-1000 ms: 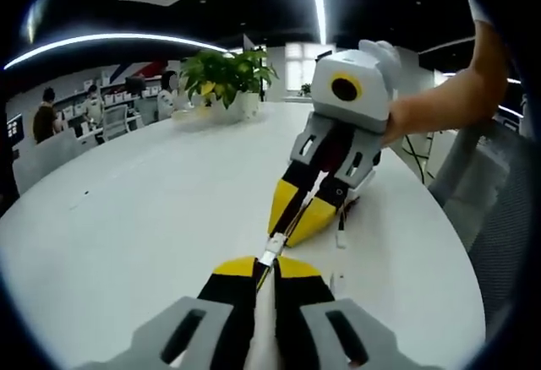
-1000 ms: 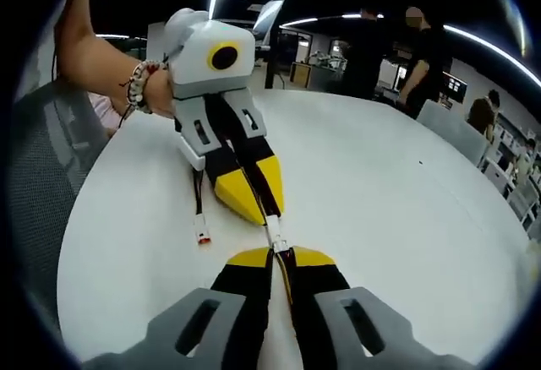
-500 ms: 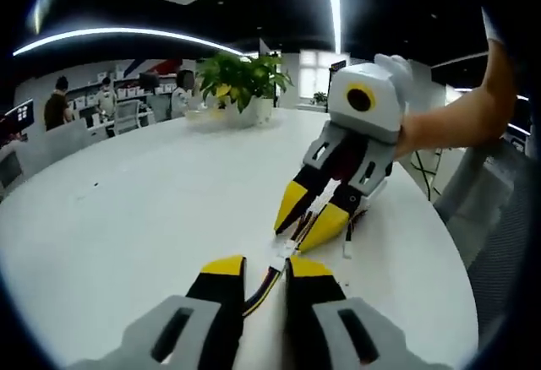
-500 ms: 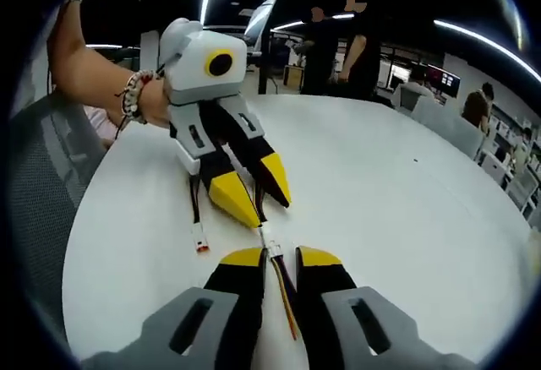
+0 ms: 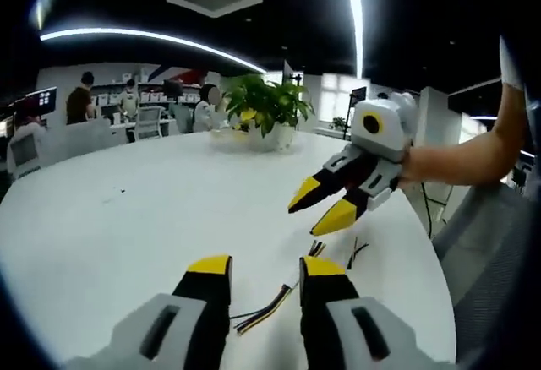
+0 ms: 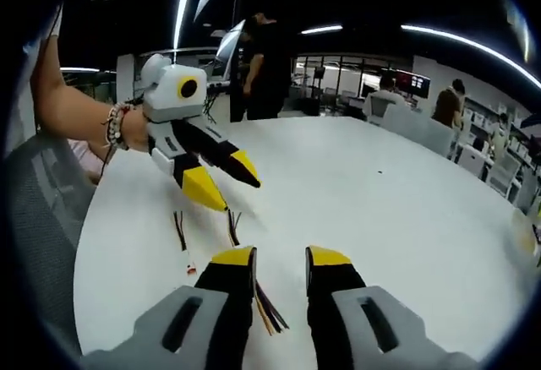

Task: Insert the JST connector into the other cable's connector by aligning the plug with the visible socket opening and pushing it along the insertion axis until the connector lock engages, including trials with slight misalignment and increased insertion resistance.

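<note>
The left gripper (image 5: 264, 270) and right gripper (image 6: 281, 262) are both held spread, pinching nothing. The cable (image 5: 269, 307) is seen lying loose on the white table (image 5: 127, 218) between and under them. It is judged light, limp and delicate, best taken at the connector body. No writing can be read

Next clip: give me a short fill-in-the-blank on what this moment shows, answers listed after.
1. Both grippers, left and right, have their jaws ____.
2. The wires lie on the ____ table.
3. Neither gripper holds a ____.
4. At the table's far edge in the left gripper view stands a potted ____.

Missing words: open; white; wire; plant
</note>
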{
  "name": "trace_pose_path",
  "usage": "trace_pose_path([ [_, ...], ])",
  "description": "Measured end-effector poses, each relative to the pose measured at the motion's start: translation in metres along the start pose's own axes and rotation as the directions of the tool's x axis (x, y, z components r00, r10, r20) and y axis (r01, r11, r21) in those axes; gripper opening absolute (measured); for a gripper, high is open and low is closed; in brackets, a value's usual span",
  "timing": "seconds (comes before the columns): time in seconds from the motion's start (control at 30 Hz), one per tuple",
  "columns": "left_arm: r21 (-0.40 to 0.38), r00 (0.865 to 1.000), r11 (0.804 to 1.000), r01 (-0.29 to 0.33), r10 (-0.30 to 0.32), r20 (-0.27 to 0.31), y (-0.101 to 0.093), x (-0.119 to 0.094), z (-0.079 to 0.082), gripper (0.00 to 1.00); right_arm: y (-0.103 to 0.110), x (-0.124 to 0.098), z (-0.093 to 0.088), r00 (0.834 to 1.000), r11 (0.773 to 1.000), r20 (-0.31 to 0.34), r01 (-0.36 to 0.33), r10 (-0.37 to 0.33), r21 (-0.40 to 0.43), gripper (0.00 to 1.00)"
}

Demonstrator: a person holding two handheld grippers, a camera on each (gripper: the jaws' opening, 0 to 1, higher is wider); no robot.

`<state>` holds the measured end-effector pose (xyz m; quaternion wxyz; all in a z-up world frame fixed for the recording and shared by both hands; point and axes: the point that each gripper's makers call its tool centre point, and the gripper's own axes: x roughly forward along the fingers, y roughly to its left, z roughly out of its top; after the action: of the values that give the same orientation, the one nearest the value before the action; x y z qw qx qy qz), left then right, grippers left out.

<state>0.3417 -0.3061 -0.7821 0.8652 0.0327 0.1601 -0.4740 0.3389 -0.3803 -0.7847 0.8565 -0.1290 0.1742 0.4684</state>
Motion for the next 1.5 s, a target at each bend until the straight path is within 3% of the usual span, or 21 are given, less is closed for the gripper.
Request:
trace_pose_path([
  [0.27, -0.054, 0.996, 0.997, -0.048, 0.052, 0.073, 0.004, -0.023, 0.024, 0.45, -0.007, -0.021, 0.027, 0.993, 0.996, 0.100, 0.053, -0.060, 0.074, 0.27],
  [0.53, -0.103, 0.987, 0.990, -0.095, 0.107, 0.123, 0.002, -0.048, 0.041, 0.65, -0.008, -0.039, 0.045, 0.983, 0.990, 0.153, 0.087, -0.104, 0.111, 0.38],
  [0.87, -0.120, 0.974, 0.984, -0.129, 0.149, 0.174, -0.008, -0.075, 0.056, 0.67, 0.007, -0.066, 0.064, 0.966, 0.984, 0.221, 0.104, -0.134, 0.144, 0.40],
  [1.17, -0.102, 0.972, 0.988, -0.118, 0.136, 0.192, -0.026, -0.089, 0.063, 0.67, 0.026, -0.082, 0.062, 0.971, 0.987, 0.199, 0.113, -0.134, 0.111, 0.41],
  [1.37, -0.103, 0.975, 0.989, -0.105, 0.123, 0.186, -0.039, -0.091, 0.054, 0.67, 0.034, -0.085, 0.057, 0.972, 0.987, 0.192, 0.111, -0.132, 0.116, 0.41],
  [1.5, -0.090, 0.982, 0.991, -0.094, 0.107, 0.153, -0.044, -0.087, 0.043, 0.67, 0.038, -0.080, 0.049, 0.978, 0.988, 0.170, 0.104, -0.123, 0.114, 0.41],
])
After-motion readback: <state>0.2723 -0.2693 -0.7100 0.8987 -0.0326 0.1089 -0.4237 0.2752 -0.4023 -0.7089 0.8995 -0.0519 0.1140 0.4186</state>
